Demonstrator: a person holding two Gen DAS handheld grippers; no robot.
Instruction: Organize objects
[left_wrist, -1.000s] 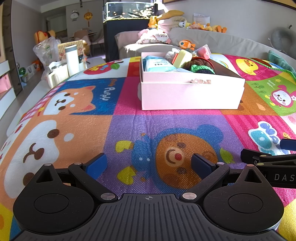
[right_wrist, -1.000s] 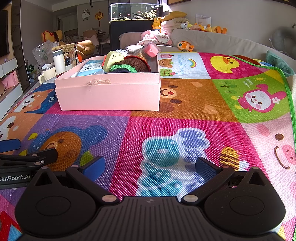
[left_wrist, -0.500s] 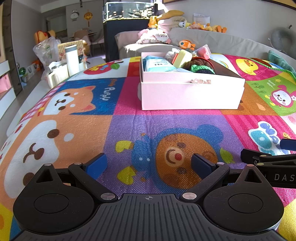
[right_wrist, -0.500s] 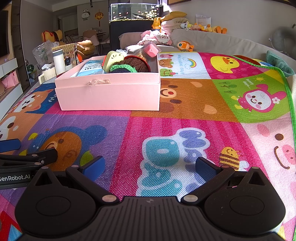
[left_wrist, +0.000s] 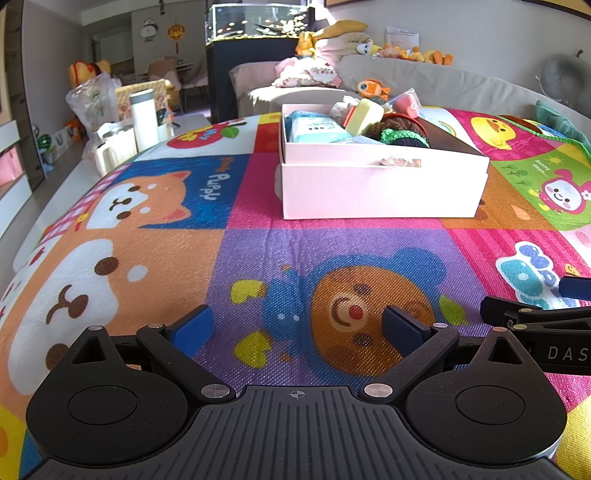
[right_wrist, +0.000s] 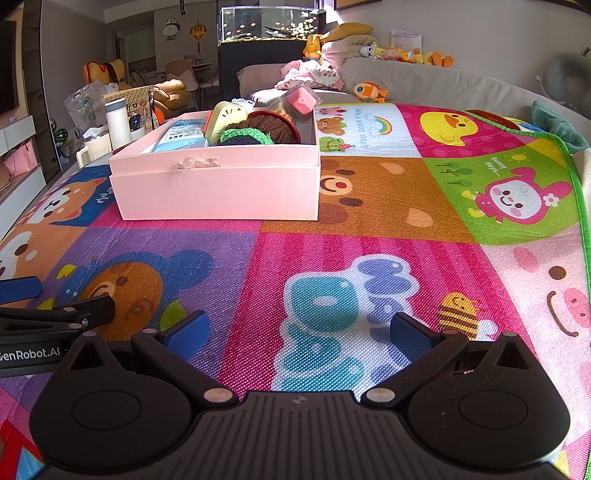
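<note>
Pink cube (right_wrist: 301, 100) plain from right, box (left_wrist: 384, 184) packed

**Colours we see**

Play mat (right_wrist: 369, 192): cartoon animal squares in purple, pink, orange, green, blue. Box (right_wrist: 218, 188): plain pale pink. In it: blue-white pack (left_wrist: 314, 129), brown yarn (right_wrist: 275, 127), green crochet (right_wrist: 245, 134). Our fingers (left_wrist: 190, 326): blue pads, black frames.

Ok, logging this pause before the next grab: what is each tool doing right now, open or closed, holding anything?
Left tool: open, holding nothing.
Right tool: open, holding nothing.
</note>
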